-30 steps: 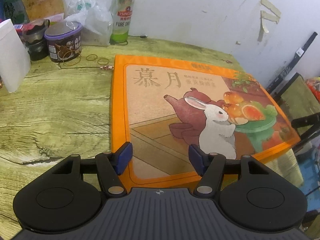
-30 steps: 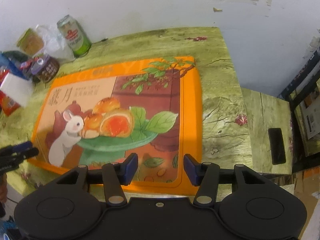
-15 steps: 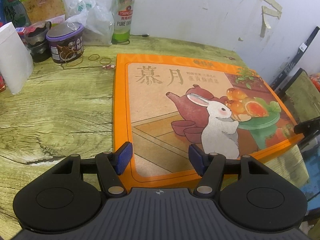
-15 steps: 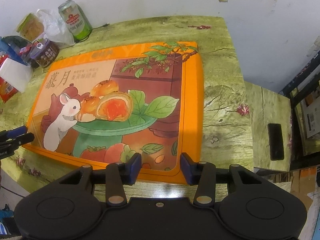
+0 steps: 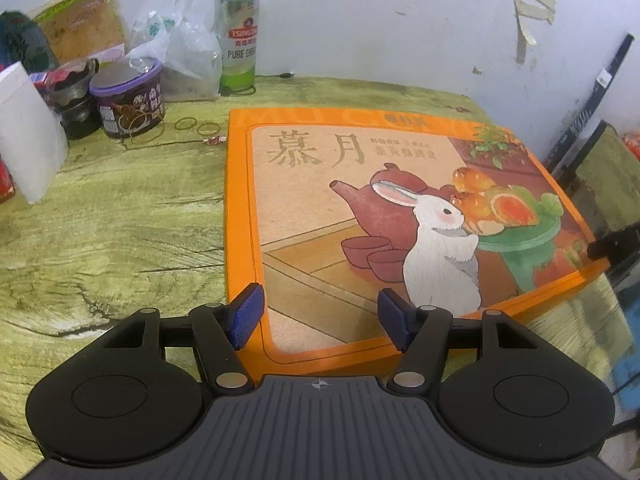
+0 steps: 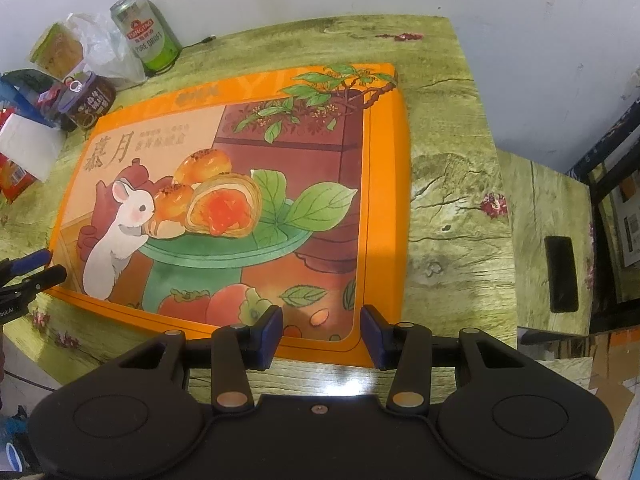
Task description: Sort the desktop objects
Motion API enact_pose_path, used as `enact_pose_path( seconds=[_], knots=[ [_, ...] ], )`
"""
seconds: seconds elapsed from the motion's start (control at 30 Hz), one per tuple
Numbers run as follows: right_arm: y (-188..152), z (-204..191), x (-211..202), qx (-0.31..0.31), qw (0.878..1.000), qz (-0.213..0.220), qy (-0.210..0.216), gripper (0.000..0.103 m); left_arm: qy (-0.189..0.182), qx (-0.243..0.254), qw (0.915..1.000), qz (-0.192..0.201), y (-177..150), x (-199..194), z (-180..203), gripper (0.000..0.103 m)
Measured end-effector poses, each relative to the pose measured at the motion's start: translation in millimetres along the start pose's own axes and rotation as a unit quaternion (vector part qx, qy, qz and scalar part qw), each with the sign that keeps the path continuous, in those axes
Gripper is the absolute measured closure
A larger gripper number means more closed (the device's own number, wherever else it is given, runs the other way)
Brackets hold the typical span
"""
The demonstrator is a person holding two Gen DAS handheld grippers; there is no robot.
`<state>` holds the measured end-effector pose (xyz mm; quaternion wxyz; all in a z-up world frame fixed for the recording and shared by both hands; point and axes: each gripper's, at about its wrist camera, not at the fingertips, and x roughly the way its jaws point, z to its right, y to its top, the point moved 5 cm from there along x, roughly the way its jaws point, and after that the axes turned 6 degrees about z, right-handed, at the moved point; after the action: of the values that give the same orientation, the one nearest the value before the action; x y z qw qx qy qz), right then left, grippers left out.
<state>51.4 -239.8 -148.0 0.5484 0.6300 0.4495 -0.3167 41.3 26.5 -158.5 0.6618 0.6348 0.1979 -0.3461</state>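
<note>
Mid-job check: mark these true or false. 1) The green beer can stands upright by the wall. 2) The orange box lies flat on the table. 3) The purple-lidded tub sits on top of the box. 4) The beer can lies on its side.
1) True: the beer can stands upright against the wall.
2) True: the orange box lies flat on the table.
3) False: the purple-lidded tub stands on the table, apart from the box.
4) False: it is upright.

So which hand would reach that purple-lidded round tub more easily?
Left, probably: the left gripper hangs over the corner of the orange gift box nearest the purple-lidded round tub.
</note>
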Motion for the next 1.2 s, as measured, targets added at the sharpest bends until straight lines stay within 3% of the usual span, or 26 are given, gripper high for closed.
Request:
enact_pose_path(
  seconds=[0.13, 0.27, 0.4, 0.5, 0.63, 0.77, 1.2],
  knots=[
    [-2.2, -1.4, 0.9, -0.002, 1.0, 0.006, -0.003, 0.06, 0.0, 0.024, 0.9997, 0.005, -3.2, 0.8, 5.3, 0.033],
    [-3.4, -2.3, 0.9, -0.002, 1.0, 0.01, 0.0, 0.057, -0.011, 0.018, 0.9997, 0.013, -1.6, -3.1, 1.9, 0.034],
    [-1.4, -3.0, -0.5, 0.0, 1.0, 0.007, 0.001, 0.057, -0.01, 0.004, 0.9992, 0.037, 4.8, -21.7, -8.9, 0.036],
    [-0.2, -7.8, -7.1, -0.002, 1.0, 0.015, 0.004, 0.06, -0.01, 0.022, 0.9985, 0.05, 3.8, -40.0, -8.8, 0.037],
    [-3.6, -22.9, -12.8, -0.024, 0.999, 0.02, 0.014, 0.06, -0.02, 0.071, 0.9969, 0.028, -12.0, -48.1, 7.3, 0.038],
    [-7.8, -36.8, -8.5, -0.049, 0.999, 0.012, 0.013, 0.06, -0.003, 0.107, 0.9942, 0.001, -28.0, -35.8, 17.6, 0.044],
    [-8.9, -37.6, 4.0, -0.034, 0.999, -0.01, 0.01, 0.063, -0.029, 0.083, 0.9959, -0.019, -29.2, -29.7, 8.1, 0.046]
  ],
)
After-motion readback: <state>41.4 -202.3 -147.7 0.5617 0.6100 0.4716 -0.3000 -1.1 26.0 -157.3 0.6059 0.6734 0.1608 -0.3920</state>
